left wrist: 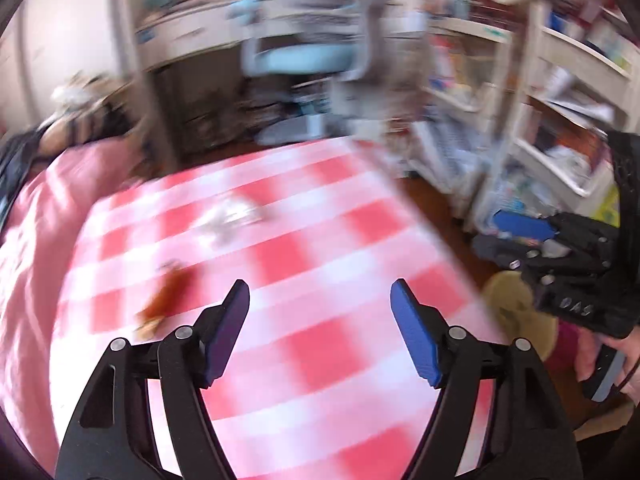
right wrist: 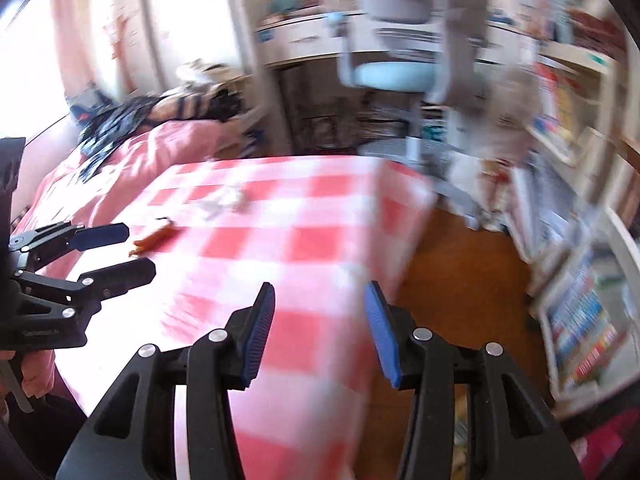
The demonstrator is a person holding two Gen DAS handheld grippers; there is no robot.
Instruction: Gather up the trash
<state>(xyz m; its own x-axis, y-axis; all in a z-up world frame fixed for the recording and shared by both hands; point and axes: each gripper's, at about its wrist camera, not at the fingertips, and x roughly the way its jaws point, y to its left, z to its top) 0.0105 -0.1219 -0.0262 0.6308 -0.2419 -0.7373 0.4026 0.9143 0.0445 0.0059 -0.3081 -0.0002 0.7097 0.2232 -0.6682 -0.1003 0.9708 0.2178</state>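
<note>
Both views are motion-blurred. A red-and-white checked cloth point(left wrist: 320, 248) covers a table. On it lie a crumpled whitish wrapper point(left wrist: 230, 220) and an orange-brown wrapper point(left wrist: 166, 296); both also show in the right wrist view, the whitish one point(right wrist: 224, 200) and the orange one point(right wrist: 154, 240). My left gripper point(left wrist: 320, 296) is open and empty above the near part of the cloth, right of the orange wrapper. My right gripper point(right wrist: 319, 300) is open and empty over the cloth's right edge. Each gripper shows in the other's view, the right point(left wrist: 516, 240) and the left point(right wrist: 116, 252), both open.
A pink bedspread point(right wrist: 120, 160) with dark clothes lies left of the table. A blue-seated desk chair point(right wrist: 392, 76) and a desk stand behind. White shelves point(left wrist: 560, 120) full of books line the right side. Wooden floor point(right wrist: 460, 272) lies right of the table.
</note>
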